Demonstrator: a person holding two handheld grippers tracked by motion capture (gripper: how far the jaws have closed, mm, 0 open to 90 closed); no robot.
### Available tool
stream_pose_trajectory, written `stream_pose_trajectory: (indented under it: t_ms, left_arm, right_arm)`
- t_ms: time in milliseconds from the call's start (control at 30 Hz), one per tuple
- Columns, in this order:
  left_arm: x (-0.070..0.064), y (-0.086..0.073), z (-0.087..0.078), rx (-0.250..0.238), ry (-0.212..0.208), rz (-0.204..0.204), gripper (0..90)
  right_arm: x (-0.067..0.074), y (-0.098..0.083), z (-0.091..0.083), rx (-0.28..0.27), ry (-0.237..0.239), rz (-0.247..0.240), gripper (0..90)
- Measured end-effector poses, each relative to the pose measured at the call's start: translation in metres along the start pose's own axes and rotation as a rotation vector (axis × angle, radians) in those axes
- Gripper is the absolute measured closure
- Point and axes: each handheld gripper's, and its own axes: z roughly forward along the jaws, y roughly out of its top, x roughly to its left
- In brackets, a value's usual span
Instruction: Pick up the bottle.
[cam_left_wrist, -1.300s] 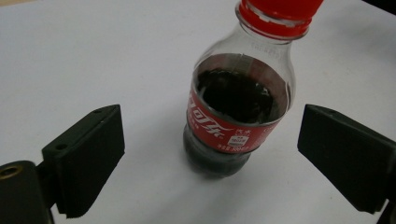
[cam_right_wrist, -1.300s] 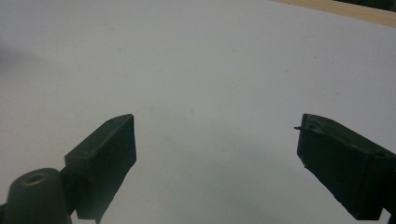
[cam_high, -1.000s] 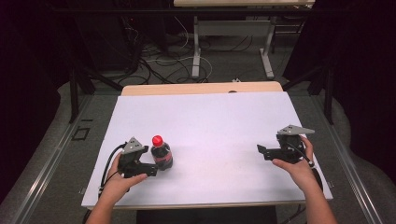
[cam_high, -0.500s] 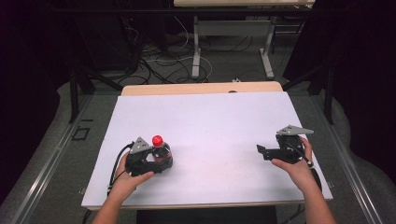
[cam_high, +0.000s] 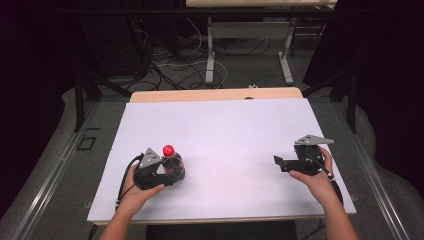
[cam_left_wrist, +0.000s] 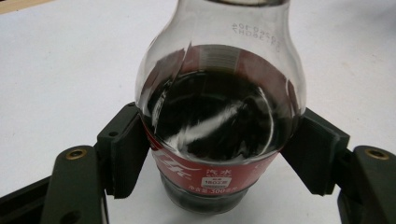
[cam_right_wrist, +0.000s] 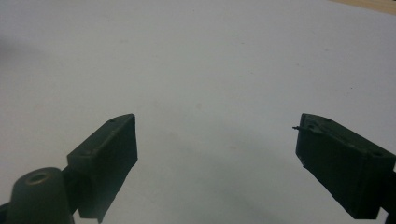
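Note:
A small cola bottle (cam_high: 171, 164) with a red cap and dark drink stands upright on the white table top (cam_high: 225, 130), front left. My left gripper (cam_high: 167, 175) has just been closing and is now shut on the bottle. In the left gripper view both pads (cam_left_wrist: 123, 156) press the sides of the bottle (cam_left_wrist: 219, 126) at its red label. My right gripper (cam_high: 279, 163) rests near the table's front right, held by a hand. Its jaws stand wide apart over bare white table (cam_right_wrist: 201, 70), and between the right gripper (cam_right_wrist: 215, 158) fingertips there is nothing.
A wooden strip (cam_high: 215, 94) runs along the table's far edge. Beyond it the floor holds cables (cam_high: 165, 60) and a second table's legs (cam_high: 210, 55). Metal rails (cam_high: 45, 185) flank both sides.
The left gripper's jaws have closed onto the bottle's body, which stood between open jaws a second ago. The left hand shifted slightly. The right gripper has not moved.

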Motion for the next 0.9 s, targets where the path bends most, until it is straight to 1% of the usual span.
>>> stream_pose_trajectory:
  t_ms: [100, 133, 167, 233, 267, 367, 400, 500, 533, 567, 633, 767, 800, 867, 900]
  left_arm:
    - [0.0, 0.001, 0.0, 0.0, 0.003, -0.004, 29.3]
    - [-0.001, 0.002, 0.0, 0.007, 0.006, -0.008, 29.3]
    - [-0.001, 0.003, 0.0, 0.011, 0.003, -0.008, 29.3]
    - [-0.001, 0.004, 0.0, 0.018, 0.012, -0.001, 29.4]
    - [-0.002, 0.004, 0.0, 0.019, 0.01, -0.014, 29.4]
    - [-0.004, 0.005, 0.001, 0.022, 0.014, -0.008, 29.5]
    - [-0.004, 0.006, 0.0, 0.03, 0.016, 0.009, 29.6]
    - [-0.005, 0.007, 0.0, 0.019, 0.016, 0.002, 29.7]
    - [-0.005, 0.007, 0.0, 0.016, 0.015, 0.004, 29.7]
    - [-0.005, 0.009, -0.002, 0.022, 0.016, 0.011, 29.7]
    - [-0.007, 0.013, -0.004, 0.006, 0.013, 0.006, 29.7]
    - [-0.01, 0.018, -0.007, 0.015, 0.01, 0.012, 29.7]
    - [-0.012, 0.023, -0.007, 0.033, -0.004, 0.019, 29.8]
    - [-0.014, 0.024, -0.006, 0.025, 0.0, 0.014, 29.8]
    - [-0.016, 0.029, -0.006, 0.042, -0.015, 0.027, 29.8]
  right_arm:
    - [0.0, 0.0, 0.0, 0.003, -0.008, -0.001, 12.3]
    - [0.0, 0.0, 0.0, 0.004, -0.008, -0.001, 12.3]
    - [0.0, 0.0, 0.0, 0.005, -0.009, 0.0, 12.3]
    - [0.0, 0.0, 0.001, 0.004, -0.005, 0.003, 12.3]
    - [0.0, 0.0, 0.001, 0.01, -0.01, 0.003, 12.3]
    - [0.001, -0.001, 0.002, 0.006, -0.006, 0.006, 12.3]
    - [0.001, -0.001, 0.002, 0.006, -0.005, 0.004, 12.3]
    - [0.001, 0.0, 0.002, 0.007, -0.009, 0.003, 12.3]
    - [0.001, 0.0, 0.002, 0.006, -0.009, 0.003, 12.3]
    - [0.001, 0.0, 0.002, 0.006, -0.01, 0.003, 12.4]
    - [0.001, -0.001, 0.002, 0.003, -0.008, 0.003, 13.1]
    - [0.003, 0.0, 0.003, 0.007, -0.008, 0.003, 13.4]
    - [0.005, 0.0, 0.004, 0.006, 0.0, -0.002, 13.7]
    - [0.006, 0.0, 0.004, 0.008, 0.005, -0.006, 13.7]
    - [0.009, 0.001, 0.005, 0.011, 0.011, -0.017, 14.1]
